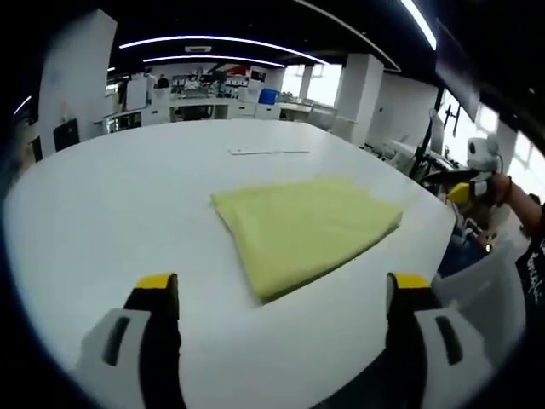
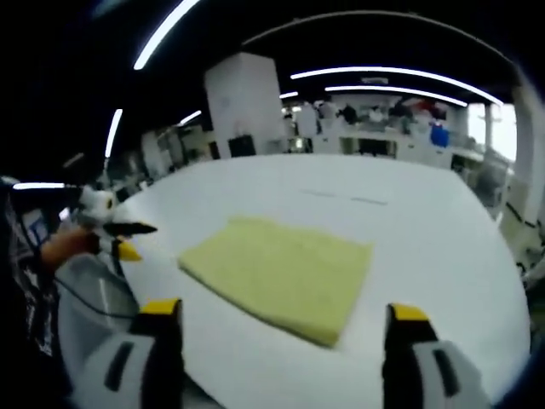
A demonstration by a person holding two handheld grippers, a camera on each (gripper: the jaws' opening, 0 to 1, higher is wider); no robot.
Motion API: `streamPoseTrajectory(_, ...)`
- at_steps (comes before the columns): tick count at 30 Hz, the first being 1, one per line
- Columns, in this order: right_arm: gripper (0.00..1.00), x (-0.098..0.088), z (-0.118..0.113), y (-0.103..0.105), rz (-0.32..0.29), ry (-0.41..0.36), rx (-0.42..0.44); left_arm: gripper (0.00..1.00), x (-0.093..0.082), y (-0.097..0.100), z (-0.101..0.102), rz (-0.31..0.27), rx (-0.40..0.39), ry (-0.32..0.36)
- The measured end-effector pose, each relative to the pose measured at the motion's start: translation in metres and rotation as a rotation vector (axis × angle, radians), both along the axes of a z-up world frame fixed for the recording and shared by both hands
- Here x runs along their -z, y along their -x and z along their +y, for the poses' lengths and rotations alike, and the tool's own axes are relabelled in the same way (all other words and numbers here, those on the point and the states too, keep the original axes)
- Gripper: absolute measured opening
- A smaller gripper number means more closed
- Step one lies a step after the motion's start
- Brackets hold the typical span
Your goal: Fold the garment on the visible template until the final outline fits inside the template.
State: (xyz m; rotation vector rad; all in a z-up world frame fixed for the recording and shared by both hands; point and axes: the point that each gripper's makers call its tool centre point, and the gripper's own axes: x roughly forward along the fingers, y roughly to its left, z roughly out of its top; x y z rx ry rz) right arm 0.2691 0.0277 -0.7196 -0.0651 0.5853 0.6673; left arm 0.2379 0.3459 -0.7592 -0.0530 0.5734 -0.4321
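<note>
The folded yellow garment (image 1: 305, 232) lies flat on the white worktop (image 1: 128, 204), long axis running between both wide-open, empty grippers (image 1: 277, 294) (image 2: 279, 319).

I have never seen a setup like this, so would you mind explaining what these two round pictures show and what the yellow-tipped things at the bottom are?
There is no robot here: a person holds a two-jaw gripper in each hand, and a fisheye camera rides on each. The left gripper view looks along the left gripper; the right gripper view looks along the right gripper. The yellow-tipped things are each gripper's own jaws, standing apart and holding nothing. On the white table lies a folded yellow garment, also seen from the other side. At the edge of each view you can glimpse the person's other hand with the other gripper. Behind is an office-like room.
</note>
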Motion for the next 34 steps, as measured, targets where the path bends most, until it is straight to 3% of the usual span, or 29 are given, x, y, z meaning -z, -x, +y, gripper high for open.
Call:
streamPoseTrajectory(6,0.99,-0.006,-0.004,0.002,-0.018,-0.002,0.011,0.99,-0.003,0.004,0.006,-0.005,0.007,-0.032)
streamPoseTrajectory(12,0.99,0.0,-0.006,0.005,-0.003,0.011,0.019,0.99,-0.002,0.01,0.01,0.002,-0.027,-0.007)
streamPoseTrajectory(34,0.96,0.011,-0.011,0.014,0.001,0.072,0.023,0.96,0.002,0.018,0.013,0.016,-0.042,-0.022)
